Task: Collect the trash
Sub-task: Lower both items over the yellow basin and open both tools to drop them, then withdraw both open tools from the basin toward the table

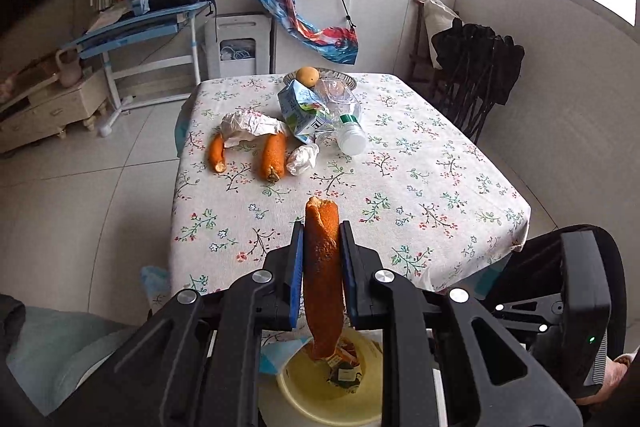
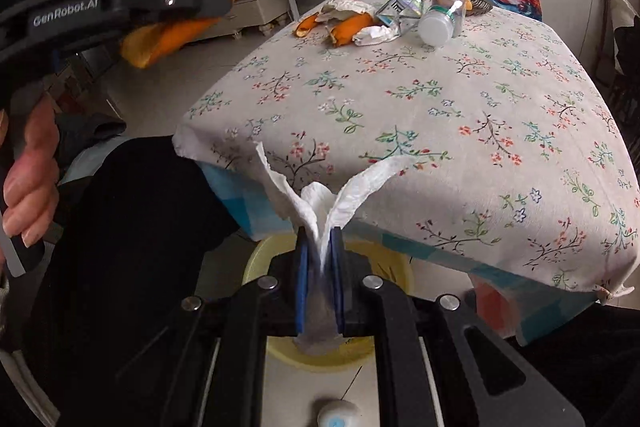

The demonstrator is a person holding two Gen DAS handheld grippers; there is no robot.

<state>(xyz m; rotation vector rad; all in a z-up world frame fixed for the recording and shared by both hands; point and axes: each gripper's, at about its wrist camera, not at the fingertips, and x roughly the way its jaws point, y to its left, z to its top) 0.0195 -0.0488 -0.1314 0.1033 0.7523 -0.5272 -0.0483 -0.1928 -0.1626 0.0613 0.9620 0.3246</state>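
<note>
While some scraps already lie in the yellow basin (image 1: 292, 387) below the table edge, much remains: the left gripper (image 1: 322, 239) clamps a strip of orange peel (image 1: 322, 267) above it, the right gripper (image 2: 320, 247) is shut on a white tissue (image 2: 320, 203), and two peels (image 1: 272, 157), wrappers, a carton (image 1: 304, 111) and a bottle (image 1: 344, 107) wait on the tablecloth (image 1: 420, 187).

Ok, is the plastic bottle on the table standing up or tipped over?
Tipped over. The plastic bottle lies on its side on the tablecloth, its white cap pointing toward the camera, beside the crushed carton.
</note>
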